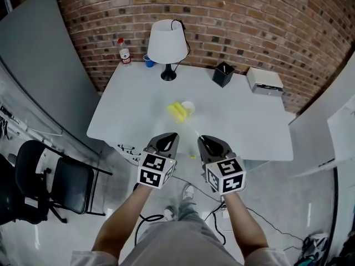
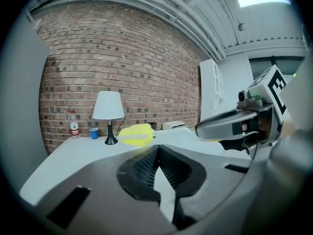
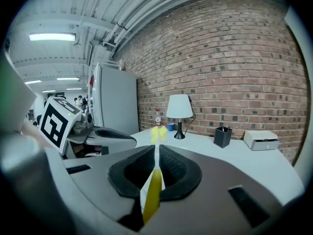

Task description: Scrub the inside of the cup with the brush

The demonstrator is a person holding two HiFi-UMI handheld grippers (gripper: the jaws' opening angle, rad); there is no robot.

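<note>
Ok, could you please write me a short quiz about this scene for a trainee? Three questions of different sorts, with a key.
1. True or false: the left gripper holds the cup.
2. What does the right gripper grip? A) the bottle B) the brush, by its yellow handle C) nothing
3. Fill in: in the head view, the black holder stands between the lamp and the white ___.

Key
1. False: its jaws are shut on nothing, and the cup is on the table.
2. B
3. box
</note>
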